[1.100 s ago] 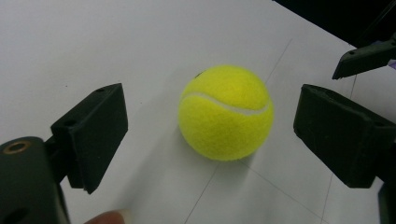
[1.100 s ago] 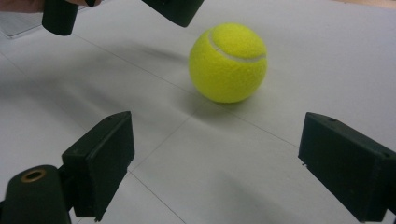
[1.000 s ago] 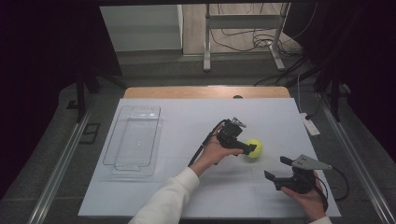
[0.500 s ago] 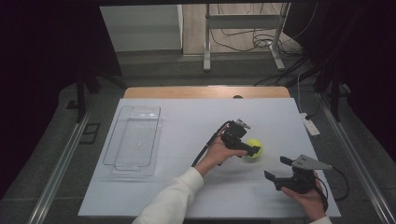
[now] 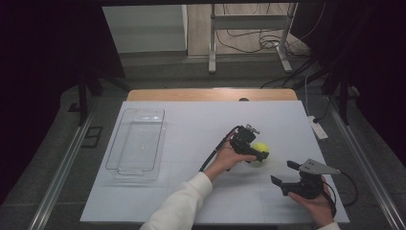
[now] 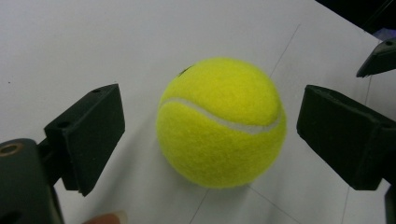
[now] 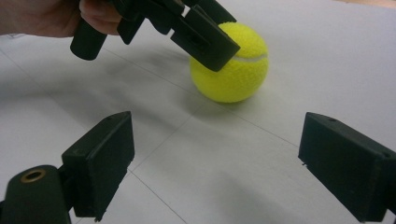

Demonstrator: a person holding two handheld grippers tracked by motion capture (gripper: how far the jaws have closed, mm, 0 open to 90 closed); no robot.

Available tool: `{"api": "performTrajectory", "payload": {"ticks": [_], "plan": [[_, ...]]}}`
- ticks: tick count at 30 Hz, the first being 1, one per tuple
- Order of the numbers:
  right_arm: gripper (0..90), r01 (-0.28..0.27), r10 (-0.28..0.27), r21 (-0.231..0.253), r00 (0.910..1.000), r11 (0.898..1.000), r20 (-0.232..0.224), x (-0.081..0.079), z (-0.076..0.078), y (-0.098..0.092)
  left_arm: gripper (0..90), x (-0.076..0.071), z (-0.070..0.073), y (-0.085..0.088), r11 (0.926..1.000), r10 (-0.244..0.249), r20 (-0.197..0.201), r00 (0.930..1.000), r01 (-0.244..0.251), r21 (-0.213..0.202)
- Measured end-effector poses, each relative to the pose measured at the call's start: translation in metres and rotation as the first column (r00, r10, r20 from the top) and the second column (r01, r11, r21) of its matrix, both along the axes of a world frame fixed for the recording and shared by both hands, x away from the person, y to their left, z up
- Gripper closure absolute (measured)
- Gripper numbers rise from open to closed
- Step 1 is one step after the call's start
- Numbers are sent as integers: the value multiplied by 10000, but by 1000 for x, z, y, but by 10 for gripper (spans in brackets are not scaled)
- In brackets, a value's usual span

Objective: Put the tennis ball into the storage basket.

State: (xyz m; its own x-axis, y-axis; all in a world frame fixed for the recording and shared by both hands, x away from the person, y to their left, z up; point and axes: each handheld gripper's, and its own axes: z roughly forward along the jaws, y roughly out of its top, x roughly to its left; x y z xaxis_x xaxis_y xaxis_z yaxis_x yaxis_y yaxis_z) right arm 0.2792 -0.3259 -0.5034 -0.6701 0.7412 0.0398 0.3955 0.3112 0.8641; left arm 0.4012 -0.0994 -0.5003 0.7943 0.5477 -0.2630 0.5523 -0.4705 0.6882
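A yellow tennis ball (image 5: 262,148) rests on the white table sheet, right of centre. My left gripper (image 5: 259,153) reaches it from the left. In the left gripper view the ball (image 6: 222,123) sits between the two black jaws with a gap on each side. The jaws have just been opening and the left gripper (image 6: 210,130) is open. My right gripper (image 5: 283,173) is held near the front right corner, open, with nothing between its jaws. In the right gripper view (image 7: 215,163) it looks at the ball (image 7: 236,70) and the left gripper's jaw over it.
A clear plastic tray (image 5: 116,146) lies on the left part of the sheet. A white power strip (image 5: 318,128) lies at the sheet's right edge. The bare wooden table edge (image 5: 191,94) runs along the back. Dark floor and metal frames surround the table.
Very little differs. The left gripper stays at the ball, and the ball and the right gripper have not moved.
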Motion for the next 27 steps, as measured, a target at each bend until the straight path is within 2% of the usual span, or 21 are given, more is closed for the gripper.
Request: {"api": "performTrajectory", "payload": {"ticks": [9, 16, 27], "plan": [[112, -14, 14, 9, 10000, 10000, 1, 0, 0, 0, 109, 0, -6, -5, 9998, -69, -80, 9999, 71, 197], [111, -3, 3, -12, 10000, 10000, 2, 0, 0, 0, 263, -2, -4, -5, 9996, -226, 96, 9997, 224, 162], [112, 4, -4, -12, 10000, 10000, 12, 0, 0, 0, 276, -4, -3, -6, 9991, -193, 278, 9994, 183, 372]]}}
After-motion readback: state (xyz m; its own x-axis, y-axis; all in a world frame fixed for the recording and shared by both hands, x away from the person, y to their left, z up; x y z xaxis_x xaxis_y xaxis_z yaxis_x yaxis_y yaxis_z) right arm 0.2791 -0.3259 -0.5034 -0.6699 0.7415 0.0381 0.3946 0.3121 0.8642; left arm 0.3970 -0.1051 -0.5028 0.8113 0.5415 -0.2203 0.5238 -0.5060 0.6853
